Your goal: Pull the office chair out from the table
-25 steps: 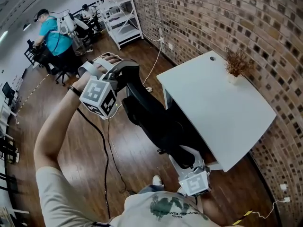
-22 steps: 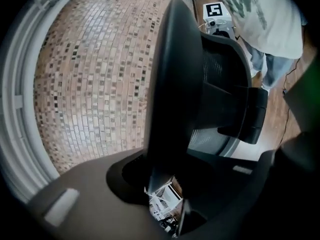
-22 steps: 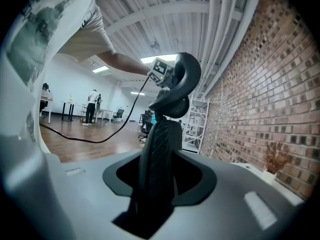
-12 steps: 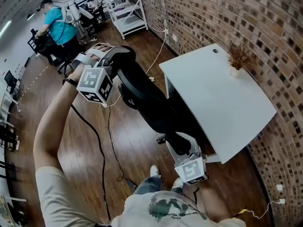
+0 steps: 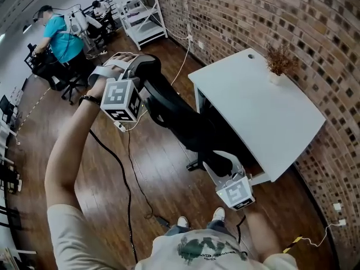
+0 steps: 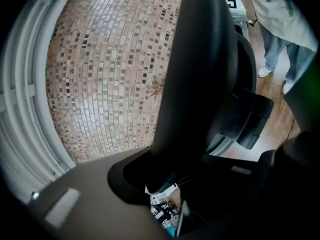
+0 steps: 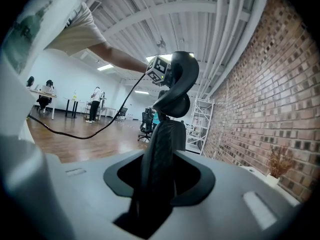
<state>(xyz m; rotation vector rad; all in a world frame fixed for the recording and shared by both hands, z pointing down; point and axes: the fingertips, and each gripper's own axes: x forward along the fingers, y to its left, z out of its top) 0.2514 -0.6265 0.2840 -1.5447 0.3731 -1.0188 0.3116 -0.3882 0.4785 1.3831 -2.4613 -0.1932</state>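
Note:
The black office chair [image 5: 180,122] stands with its seat tucked under the white table [image 5: 253,111], its back toward me. My left gripper [image 5: 135,75] is at the chair's headrest. Its jaws have just been closing and are shut on the back's top edge [image 6: 195,74]. My right gripper [image 5: 222,165] is low on the back's right edge, near the table's front corner. Its jaws have also been closing and clamp the back's thin edge [image 7: 160,154]. The headrest [image 7: 182,71] and the left gripper's marker cube [image 7: 159,70] show above it.
A brick wall [image 5: 281,16] runs behind the table, which carries a small dried plant [image 5: 277,63]. A black cable [image 5: 126,173] trails over the wooden floor at my left. White shelving [image 5: 140,10] and seated people [image 5: 56,38] are at the far back. My feet [image 5: 183,222] are just behind the chair.
The left gripper has slid a little along with the headrest, and the right gripper has shifted slightly toward me. The chair's back has moved with them. My feet have stepped.

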